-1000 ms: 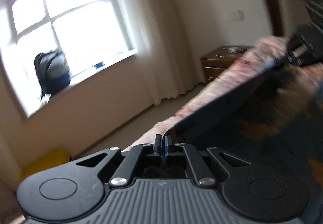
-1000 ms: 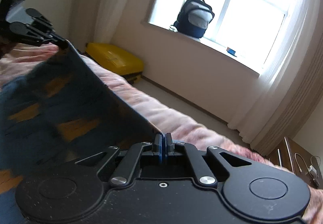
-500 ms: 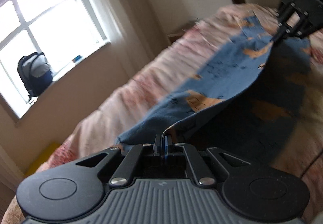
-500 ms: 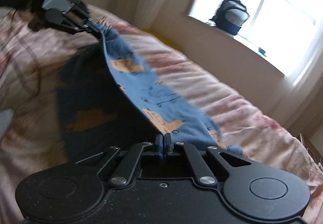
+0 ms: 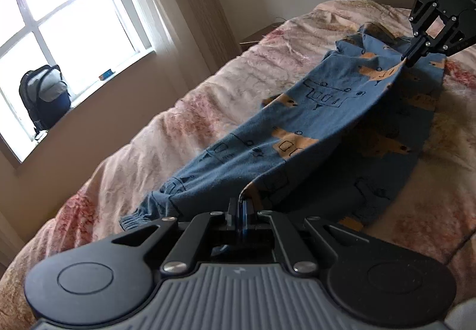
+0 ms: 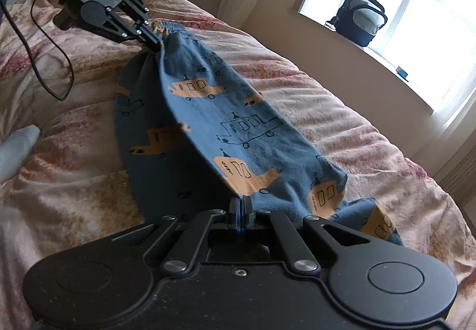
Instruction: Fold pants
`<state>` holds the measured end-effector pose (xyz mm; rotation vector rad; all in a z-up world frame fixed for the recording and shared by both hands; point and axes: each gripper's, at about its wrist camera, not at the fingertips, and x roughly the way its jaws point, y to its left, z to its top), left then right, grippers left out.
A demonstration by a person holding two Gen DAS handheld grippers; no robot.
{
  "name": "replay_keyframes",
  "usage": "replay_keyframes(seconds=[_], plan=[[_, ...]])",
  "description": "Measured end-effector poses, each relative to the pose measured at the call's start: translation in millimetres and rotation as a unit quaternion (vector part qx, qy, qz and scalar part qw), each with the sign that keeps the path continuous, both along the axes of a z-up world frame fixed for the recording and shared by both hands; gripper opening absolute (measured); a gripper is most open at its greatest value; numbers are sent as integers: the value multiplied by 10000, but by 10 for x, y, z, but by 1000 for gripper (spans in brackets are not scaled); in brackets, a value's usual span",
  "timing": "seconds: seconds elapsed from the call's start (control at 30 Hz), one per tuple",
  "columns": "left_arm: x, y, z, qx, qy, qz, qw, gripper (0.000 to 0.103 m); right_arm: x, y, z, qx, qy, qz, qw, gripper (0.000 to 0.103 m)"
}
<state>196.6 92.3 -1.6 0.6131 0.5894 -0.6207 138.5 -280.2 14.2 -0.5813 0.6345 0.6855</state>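
"On the bed (image 5: 244, 68), where are the pants (image 5: 321, 109)?"

"Half down on the bed, half up. My left tongs (image 5: 241, 205) pinch one end of an edge, squeezed tight. My right tongs (image 6: 240, 205) pinch the other end, tight too."

"What step is it?"

"I think I am folding one leg over the other."

"What next?"

"Lay the held edge down flat on the bed, keep it straight, then let go."
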Motion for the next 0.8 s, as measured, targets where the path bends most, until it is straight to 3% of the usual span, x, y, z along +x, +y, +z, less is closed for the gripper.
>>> replay_keyframes(seconds=[0.33,0.53,0.57,0.6,0.63,0.67,0.7,0.73,0.8], plan=[[-65,-31,-155,390,246,-207,9987,1,-285,55,-160,-112,350,285,9989,0],[-117,-53,-233,534,468,-242,9972,6,-395,142,-342,-280,292,351,9986,0],[-120,-47,-228,482,565,-213,9970,14,-401,145,-369,-289,276,317,9987,1],[-119,-41,-216,411,672,-172,9967,40,-396,134,-391,-283,297,258,9988,6],[-120,-40,-197,330,768,-121,9964,58,-387,121,-409,-262,331,182,9989,16],[-133,-47,-168,251,780,-72,9966,86,-387,109,-415,-210,353,103,9991,22],[-160,-61,-127,150,693,-40,9975,94,-397,91,-418,-131,370,1,9992,37],[-180,-97,-79,79,619,-27,9980,95,-411,69,-416,-43,395,-112,9991,53],[-158,-219,3,29,667,-36,9978,103,-439,12,-380,168,411,-418,9981,75]])
